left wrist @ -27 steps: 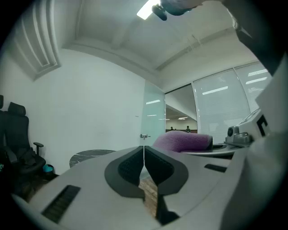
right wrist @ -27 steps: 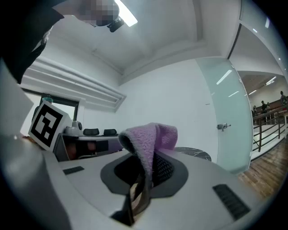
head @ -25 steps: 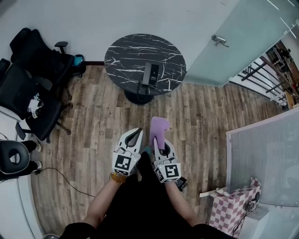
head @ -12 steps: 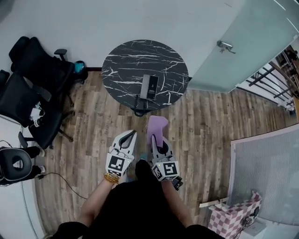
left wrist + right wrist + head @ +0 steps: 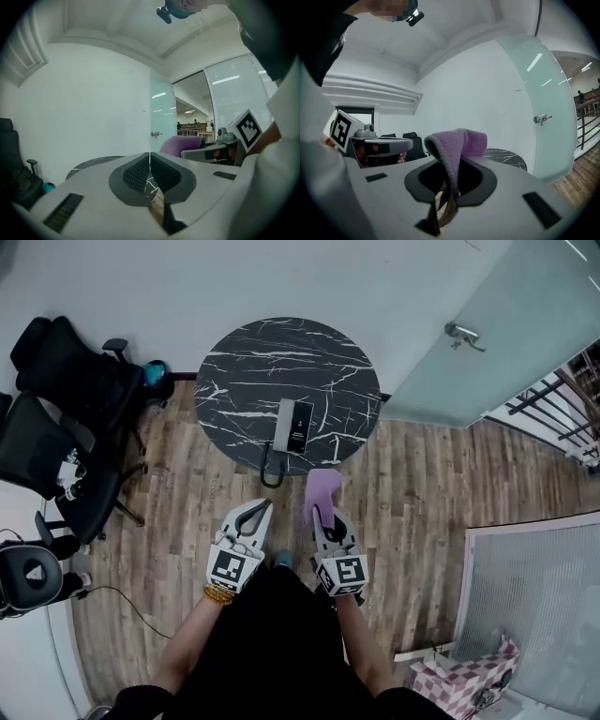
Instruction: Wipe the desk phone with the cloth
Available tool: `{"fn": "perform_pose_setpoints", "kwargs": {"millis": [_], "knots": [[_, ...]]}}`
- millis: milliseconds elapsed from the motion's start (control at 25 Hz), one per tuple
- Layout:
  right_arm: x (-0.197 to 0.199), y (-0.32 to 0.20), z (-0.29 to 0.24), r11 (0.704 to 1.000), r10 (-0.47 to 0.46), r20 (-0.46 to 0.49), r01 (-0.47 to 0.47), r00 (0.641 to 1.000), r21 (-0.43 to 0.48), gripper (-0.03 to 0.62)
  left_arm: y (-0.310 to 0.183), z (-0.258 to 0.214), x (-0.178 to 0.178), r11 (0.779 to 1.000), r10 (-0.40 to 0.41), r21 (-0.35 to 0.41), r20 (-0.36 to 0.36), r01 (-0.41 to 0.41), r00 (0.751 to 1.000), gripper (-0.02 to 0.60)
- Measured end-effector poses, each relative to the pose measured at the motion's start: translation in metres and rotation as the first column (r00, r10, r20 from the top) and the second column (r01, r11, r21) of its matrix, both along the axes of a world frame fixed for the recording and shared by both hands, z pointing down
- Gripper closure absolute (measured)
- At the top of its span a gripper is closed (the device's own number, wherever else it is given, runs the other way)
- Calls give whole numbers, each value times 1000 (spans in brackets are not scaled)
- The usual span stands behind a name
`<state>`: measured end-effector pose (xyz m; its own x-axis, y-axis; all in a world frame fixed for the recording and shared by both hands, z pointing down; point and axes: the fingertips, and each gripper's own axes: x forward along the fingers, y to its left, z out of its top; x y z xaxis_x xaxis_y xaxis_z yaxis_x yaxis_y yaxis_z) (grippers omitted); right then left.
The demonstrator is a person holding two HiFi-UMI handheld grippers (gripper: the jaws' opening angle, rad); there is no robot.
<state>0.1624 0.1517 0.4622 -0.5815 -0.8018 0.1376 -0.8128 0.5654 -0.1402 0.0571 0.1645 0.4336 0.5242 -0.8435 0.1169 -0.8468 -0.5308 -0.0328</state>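
Observation:
A dark desk phone point(image 5: 293, 426) lies near the front edge of a round black marble table point(image 5: 244, 371), its cord hanging off the edge. My right gripper point(image 5: 320, 512) is shut on a purple cloth point(image 5: 323, 489), which droops over its tips just short of the table. In the right gripper view the cloth point(image 5: 457, 146) folds over the closed jaws. My left gripper point(image 5: 256, 510) hovers beside it over the wooden floor, shut and holding nothing; its view shows the pads point(image 5: 138, 171) pressed together, with the table top point(image 5: 89, 165) beyond.
Black office chairs point(image 5: 56, 418) stand at the left by the wall. A glass door point(image 5: 459, 334) with a handle is at the right of the table. A grey panel point(image 5: 534, 587) and a checkered box point(image 5: 469, 681) sit at the lower right.
The person has stepped closer to the table; the phone and table now lie nearer both grippers. The right gripper still holds the cloth, and the left stays shut.

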Motion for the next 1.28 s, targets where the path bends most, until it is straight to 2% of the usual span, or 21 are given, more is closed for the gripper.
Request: {"fn": "perform_pose_setpoints", "kwargs": {"millis": [320,520,680,800,960,1160,1280], "knots": [[-5,-53,14,998,-55,-110,50,992,-50,537,-68,28,-13,998,28,-65,-5,-28,1000,563],[-29,-101,23,988,-146,-233,129,962,-86,537,-123,39,-30,994,43,-96,-12,-44,999,563],[-48,-151,36,979,-200,-349,171,915,-113,537,-172,45,-50,994,25,-109,-43,-29,999,563],[-62,-195,42,977,-208,-413,171,887,-126,537,-205,35,-64,997,51,-57,-76,-55,996,563],[-75,-248,50,978,-210,-537,174,817,-117,537,-247,30,-73,996,90,-19,-79,-92,993,563],[-80,-299,66,974,-227,-622,188,750,-130,537,-277,32,-77,996,64,-47,-101,-69,993,563],[-80,-328,90,971,-238,-696,191,678,-146,537,-286,45,-77,995,53,-81,-100,-61,994,563]]}}
